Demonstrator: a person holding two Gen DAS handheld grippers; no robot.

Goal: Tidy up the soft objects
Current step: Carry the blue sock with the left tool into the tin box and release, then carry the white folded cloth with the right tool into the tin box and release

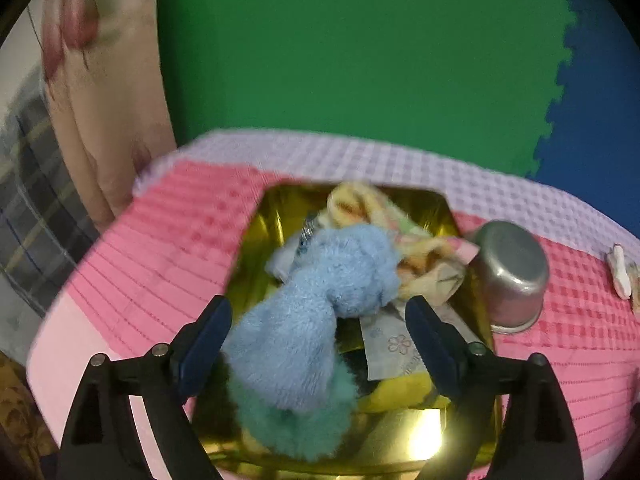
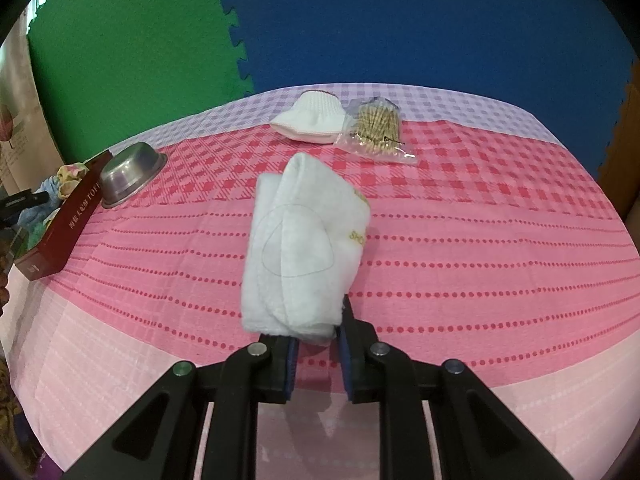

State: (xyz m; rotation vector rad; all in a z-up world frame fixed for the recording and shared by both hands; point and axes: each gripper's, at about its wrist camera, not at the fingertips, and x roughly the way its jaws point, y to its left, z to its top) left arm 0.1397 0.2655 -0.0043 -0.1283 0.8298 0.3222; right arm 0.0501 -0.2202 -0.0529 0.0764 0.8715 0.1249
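Observation:
In the left wrist view a fluffy blue and teal sock (image 1: 308, 320) lies in a box with a gold lining (image 1: 260, 248), on top of a floral yellow cloth (image 1: 416, 248) and a paper packet (image 1: 394, 344). My left gripper (image 1: 318, 320) is open, its fingers on either side of the sock; I cannot tell if they touch it. In the right wrist view my right gripper (image 2: 318, 338) is shut on the near end of a folded white slipper (image 2: 304, 248), which rests on the pink checked tablecloth (image 2: 480, 240).
An upturned metal bowl (image 1: 508, 272) stands right of the box; it shows at left in the right wrist view (image 2: 128, 176) beside the box's red outer wall (image 2: 68, 224). A white knitted sock (image 2: 312, 120) and a bag of toothpicks (image 2: 376, 128) lie at the table's far edge.

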